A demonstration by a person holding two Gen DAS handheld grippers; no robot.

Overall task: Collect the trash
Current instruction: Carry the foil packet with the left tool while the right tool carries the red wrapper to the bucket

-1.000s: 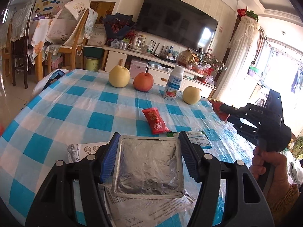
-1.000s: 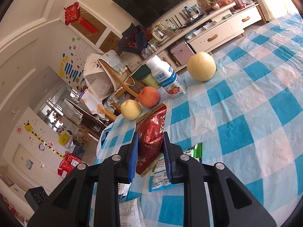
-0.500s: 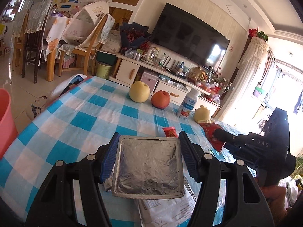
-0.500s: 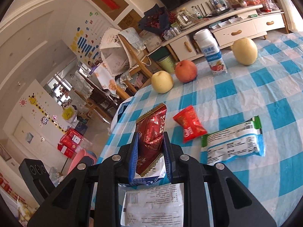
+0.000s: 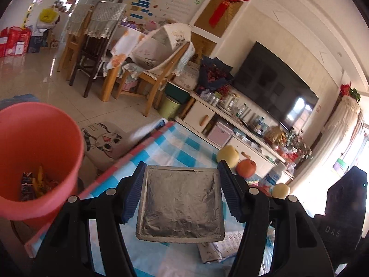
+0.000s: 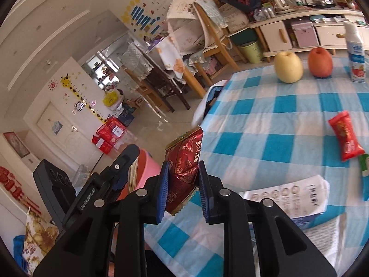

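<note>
Left tool (image 5: 181, 192) clamped on foil tray (image 5: 181, 204), beside pink bucket (image 5: 41, 138).

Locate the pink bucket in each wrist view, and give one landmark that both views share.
Left wrist: the pink bucket fills the left edge, beside the table, with wrappers inside.
Right wrist: only a strip of the bucket shows at lower centre-left, between the left gripper and the right gripper.
Shared landmark: the red apple, next to a yellow pear.
</note>
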